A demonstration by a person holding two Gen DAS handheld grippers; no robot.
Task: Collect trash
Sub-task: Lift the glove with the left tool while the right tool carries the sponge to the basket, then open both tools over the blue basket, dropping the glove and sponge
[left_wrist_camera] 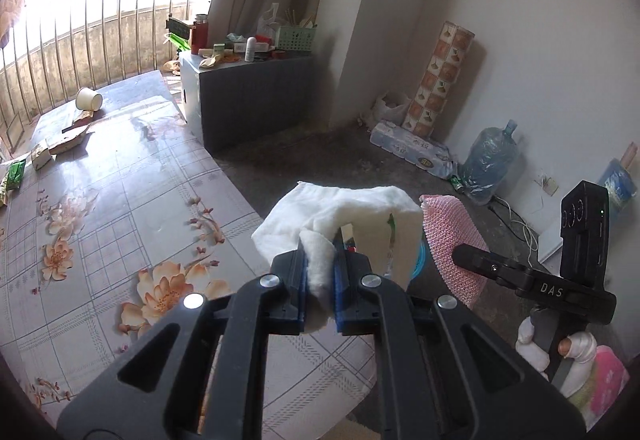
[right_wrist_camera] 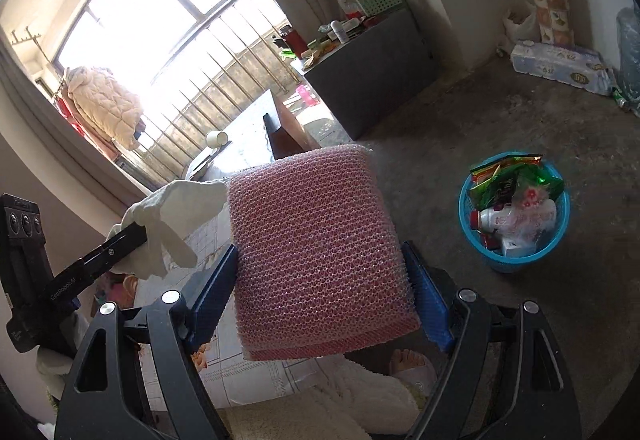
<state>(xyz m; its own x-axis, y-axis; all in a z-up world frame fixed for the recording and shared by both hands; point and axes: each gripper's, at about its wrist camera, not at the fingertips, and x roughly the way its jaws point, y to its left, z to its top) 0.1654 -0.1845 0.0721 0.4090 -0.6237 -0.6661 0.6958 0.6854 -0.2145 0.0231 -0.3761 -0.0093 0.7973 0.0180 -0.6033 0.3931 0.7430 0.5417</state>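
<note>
Now the white cloth is pinched in the left gripper's narrow jaws, past the counter's right edge. Just right, the right gripper's wide jaws clamp a pink pad. A full blue bin stands on the floor, far right.

The left hand-held gripper has its blue fingers pinched close on a white cloth. The right hand-held gripper stands beside it, fingers spread wider, clamping a pink mesh pad.
</note>
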